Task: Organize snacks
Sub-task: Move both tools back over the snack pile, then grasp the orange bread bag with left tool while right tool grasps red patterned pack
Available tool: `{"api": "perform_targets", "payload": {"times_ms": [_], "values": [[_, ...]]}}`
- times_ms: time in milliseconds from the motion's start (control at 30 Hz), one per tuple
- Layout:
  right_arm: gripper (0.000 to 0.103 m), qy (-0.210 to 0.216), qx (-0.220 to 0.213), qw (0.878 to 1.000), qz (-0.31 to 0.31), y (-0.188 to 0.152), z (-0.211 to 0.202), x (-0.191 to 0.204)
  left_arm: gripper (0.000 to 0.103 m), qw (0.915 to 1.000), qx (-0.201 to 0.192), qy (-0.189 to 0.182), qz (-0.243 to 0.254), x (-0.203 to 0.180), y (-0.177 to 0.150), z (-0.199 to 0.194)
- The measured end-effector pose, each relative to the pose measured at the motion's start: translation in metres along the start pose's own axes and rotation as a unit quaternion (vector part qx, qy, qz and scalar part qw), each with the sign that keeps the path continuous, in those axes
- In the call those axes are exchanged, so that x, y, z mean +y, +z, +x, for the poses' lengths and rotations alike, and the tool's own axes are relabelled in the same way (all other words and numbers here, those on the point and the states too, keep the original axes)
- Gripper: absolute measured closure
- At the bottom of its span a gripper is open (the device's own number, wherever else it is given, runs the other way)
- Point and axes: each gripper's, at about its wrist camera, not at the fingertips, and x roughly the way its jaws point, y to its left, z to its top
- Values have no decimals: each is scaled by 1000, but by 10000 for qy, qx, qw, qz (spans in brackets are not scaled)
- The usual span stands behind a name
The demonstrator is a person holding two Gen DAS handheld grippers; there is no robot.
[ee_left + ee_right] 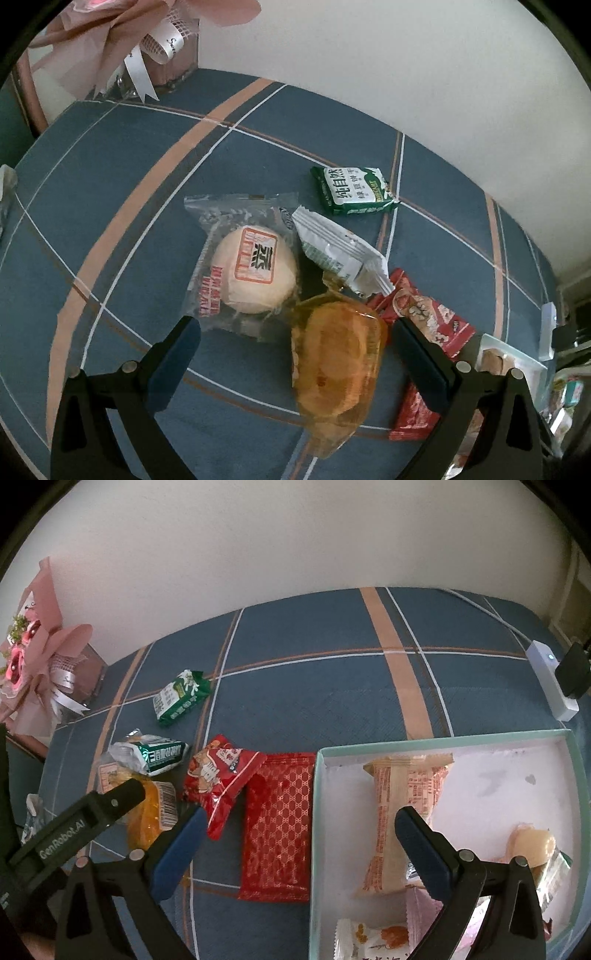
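My left gripper is open over an orange cake in a clear wrapper, which lies between its fingers on the blue cloth. Beside it lie a round white pastry in clear wrap, a white-green packet, a green packet and red packets. My right gripper is open and empty above a flat red packet and the left wall of a pale green box. In the box lie a peach bar and several small sweets. The left gripper's finger shows over the orange cake.
A pink bouquet stands at the table's back left by the wall. A white power strip with a black plug lies at the back right. A crumpled red snack bag lies left of the flat red packet.
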Motion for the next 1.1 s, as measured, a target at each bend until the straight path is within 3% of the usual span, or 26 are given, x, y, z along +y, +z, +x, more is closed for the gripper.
{"api": "perform_targets", "payload": {"times_ms": [200,367,467,533,700,1100], "values": [[17,173,43,9998,-82,0,0,4,2,9998,91,-25,171,-13,-5,2],[38,319,165,9992,-183,-3,7,9,19,9995,283,-103,94,-13,-9,8],[46,373,238,9986,-293,-6,11,14,29,9994,320,-91,-1,-9,-9,9],[46,308,223,9985,-401,-7,14,19,39,9990,371,-211,-88,-5,-9,10],[51,411,258,9977,-469,-8,14,24,48,9990,421,-152,-92,-4,-10,13],[51,319,438,9966,-614,-16,32,30,48,9971,520,-195,-518,21,-6,17]]}}
